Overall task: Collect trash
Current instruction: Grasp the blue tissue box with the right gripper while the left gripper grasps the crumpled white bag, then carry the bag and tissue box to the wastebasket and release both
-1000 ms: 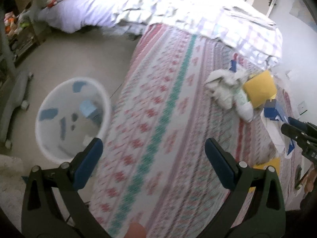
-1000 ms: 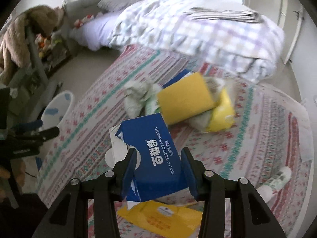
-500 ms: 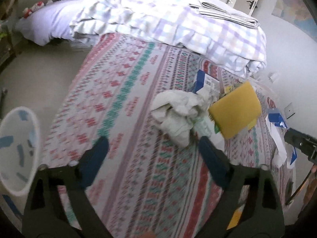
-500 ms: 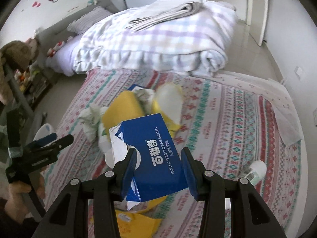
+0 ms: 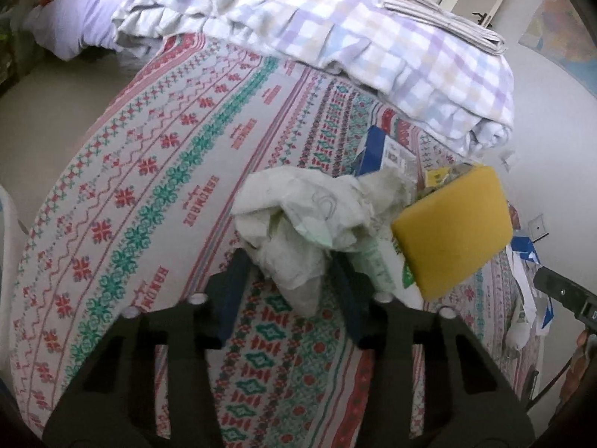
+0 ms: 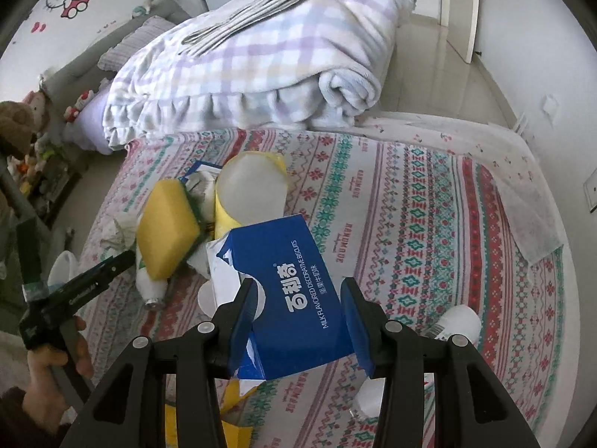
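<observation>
A wad of crumpled white paper (image 5: 298, 224) lies on the patterned bedspread (image 5: 149, 186). My left gripper (image 5: 293, 280) reaches down over it; its jaws are closing, with the wad's lower end between the blue pads, which I do not see pressing on it. Beside the wad rest a yellow sponge (image 5: 451, 231) and a white tube (image 5: 373, 261). In the right wrist view my right gripper (image 6: 298, 291) is shut on a blue biscuit box (image 6: 283, 280), held above the bed. The left gripper (image 6: 119, 261) shows there too, at the left of the trash pile.
A folded plaid blanket (image 5: 335, 18) takes up the far end of the bed. The rim of a white bin (image 5: 7, 224) stands on the floor at left. A white bottle (image 6: 457, 323), a yellow bag (image 6: 253, 186) and yellow wrappers (image 6: 231, 403) also lie on the bedspread.
The left gripper swung from above the bin across the bed to the paper wad, and its jaws narrowed around it. The right gripper moved over the bed, still holding the blue box.
</observation>
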